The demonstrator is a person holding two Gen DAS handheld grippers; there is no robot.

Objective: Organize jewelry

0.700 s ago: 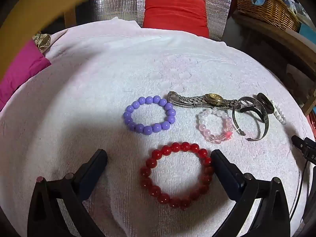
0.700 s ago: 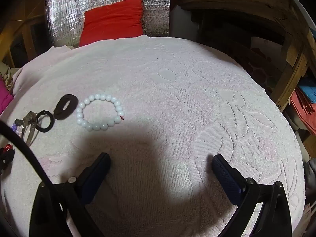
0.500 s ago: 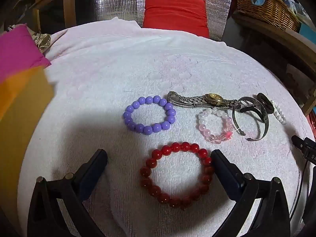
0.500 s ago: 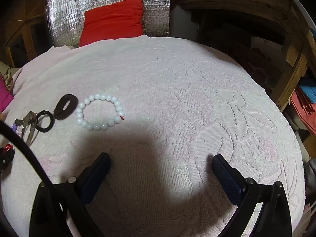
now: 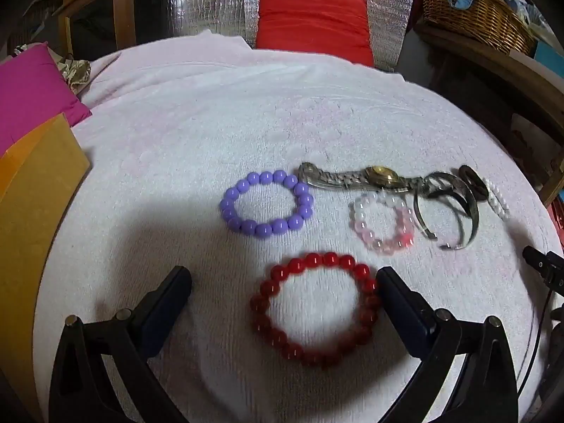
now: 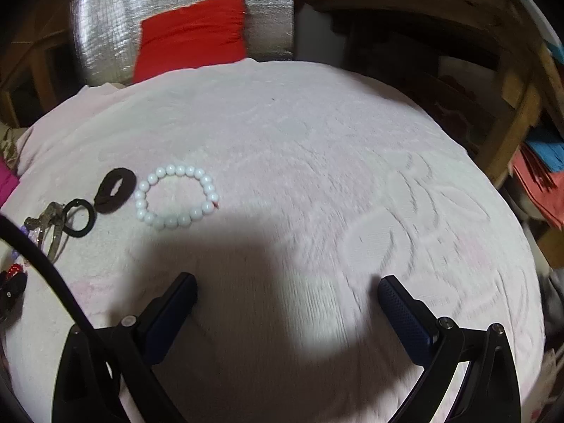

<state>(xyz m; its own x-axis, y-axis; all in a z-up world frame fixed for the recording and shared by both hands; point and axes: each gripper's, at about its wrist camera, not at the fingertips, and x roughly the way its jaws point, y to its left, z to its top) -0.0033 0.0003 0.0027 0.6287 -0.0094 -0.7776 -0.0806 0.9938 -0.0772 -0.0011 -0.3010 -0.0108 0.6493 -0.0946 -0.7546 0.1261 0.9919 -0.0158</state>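
In the left wrist view a red bead bracelet (image 5: 313,308) lies on the white towel (image 5: 211,141), between the tips of my open left gripper (image 5: 283,280), against the right fingertip (image 5: 387,282). Behind it lie a purple bead bracelet (image 5: 267,203), a pink-and-clear bead bracelet (image 5: 382,224), a metal watch (image 5: 373,178) and a silver cuff (image 5: 454,208). In the right wrist view my open, empty right gripper (image 6: 287,287) hovers over bare towel. A white bead bracelet (image 6: 176,197) and two black hair ties (image 6: 114,190) lie to its far left.
An orange-brown board or box (image 5: 31,211) stands at the left edge of the towel, by a magenta cushion (image 5: 31,95). A red cushion (image 5: 313,24) and silver foil lie behind. A wicker basket (image 5: 476,10) sits on a wooden shelf at the right.
The orange-brown board swept from the top left of the left view down to the left edge. Both grippers shifted slightly; the jewelry stays where it was.
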